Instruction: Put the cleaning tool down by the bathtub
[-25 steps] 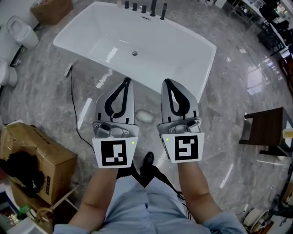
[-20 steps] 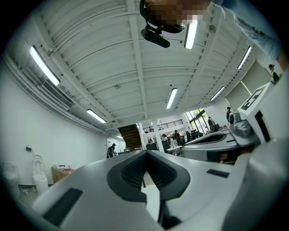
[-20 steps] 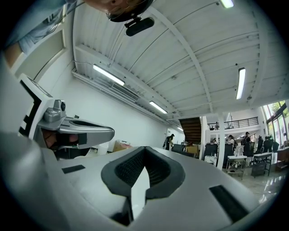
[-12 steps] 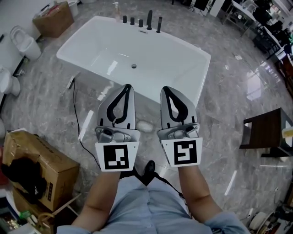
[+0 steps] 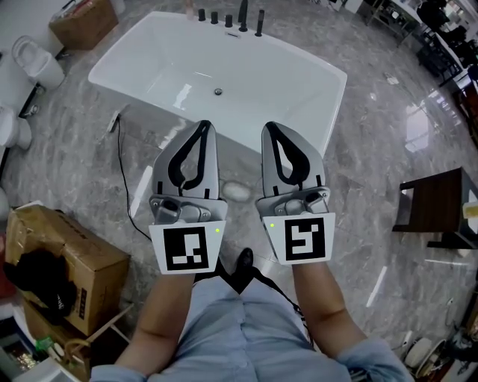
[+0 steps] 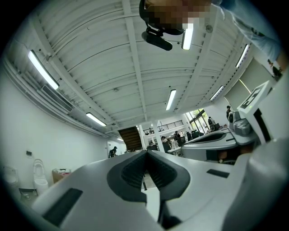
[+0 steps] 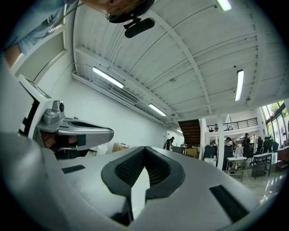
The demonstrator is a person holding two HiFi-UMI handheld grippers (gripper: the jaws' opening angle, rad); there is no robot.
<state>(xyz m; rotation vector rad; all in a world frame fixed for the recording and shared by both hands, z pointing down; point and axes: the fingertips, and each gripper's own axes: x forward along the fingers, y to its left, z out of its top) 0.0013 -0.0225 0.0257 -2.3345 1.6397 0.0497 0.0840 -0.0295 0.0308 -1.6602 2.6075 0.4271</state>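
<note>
The white bathtub (image 5: pixel 314 112) stands on the marble floor ahead of me, with a drain (image 5: pixel 218 92) in its bottom and dark taps (image 5: pixel 243 16) on its far rim. On the floor just in front of its near wall lies a small pale object (image 5: pixel 236 191); too little of it shows to tell what it is. My left gripper (image 5: pixel 203 125) and right gripper (image 5: pixel 270 128) are held side by side above that spot, both shut and with nothing in them. The jaw tips also meet in the left gripper view (image 6: pixel 146 152) and the right gripper view (image 7: pixel 144 148), which look across the hall.
A black cable (image 5: pixel 122 175) runs across the floor left of the tub. A cardboard box (image 5: pixel 63 257) sits at the lower left, toilets (image 5: pixel 37 63) at the far left, and a dark wooden table (image 5: pixel 437 209) at the right. My shoe (image 5: pixel 241 265) shows below the grippers.
Both grippers stay shut and side by side. The head view has swayed a little, so the tub sits slightly differently in the picture.
</note>
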